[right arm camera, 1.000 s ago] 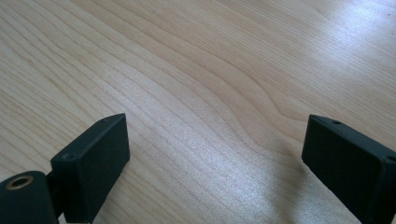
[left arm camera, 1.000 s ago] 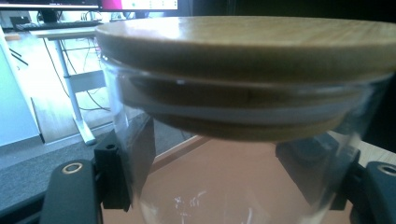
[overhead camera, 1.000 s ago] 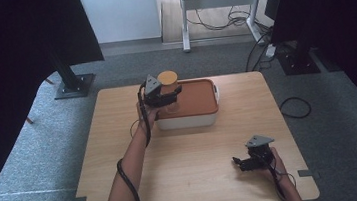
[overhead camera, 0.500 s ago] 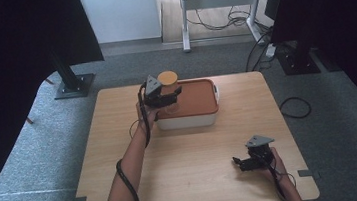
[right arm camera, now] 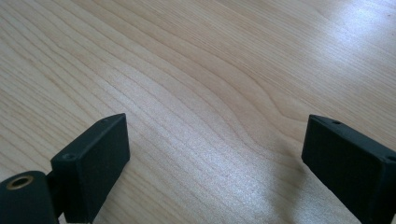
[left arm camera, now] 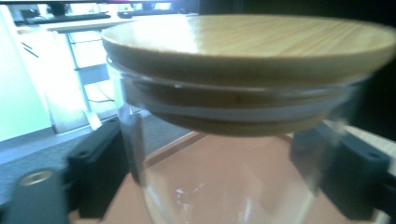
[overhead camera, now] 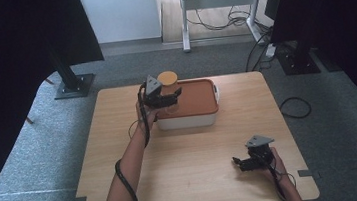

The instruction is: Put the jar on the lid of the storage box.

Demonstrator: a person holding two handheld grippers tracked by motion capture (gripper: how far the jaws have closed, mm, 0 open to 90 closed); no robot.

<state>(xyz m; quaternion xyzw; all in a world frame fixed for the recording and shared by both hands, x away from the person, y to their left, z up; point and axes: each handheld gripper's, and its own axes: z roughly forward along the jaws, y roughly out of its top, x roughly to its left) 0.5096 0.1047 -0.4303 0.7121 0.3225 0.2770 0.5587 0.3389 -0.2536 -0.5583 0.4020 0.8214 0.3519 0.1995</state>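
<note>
Two black handheld grippers (overhead camera: 162, 98) (overhead camera: 253, 160), each topped by a grey triangular plate, with blocky screw-holed fingers (right arm camera: 95, 161), trailing black cables, white sleeve edge.

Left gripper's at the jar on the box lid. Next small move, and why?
Probably draw the left gripper straight back from the jar. Its jaws have just been opening and now flank the glass wall with the jar between them, and the jar seems to rest upright on the orange lid. The right gripper sits idle, open.

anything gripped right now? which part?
Nothing firmly: the left gripper has just been opening, its jaws flanking the glass body of the jar below its wooden lid. The right gripper is open over bare table.
</note>
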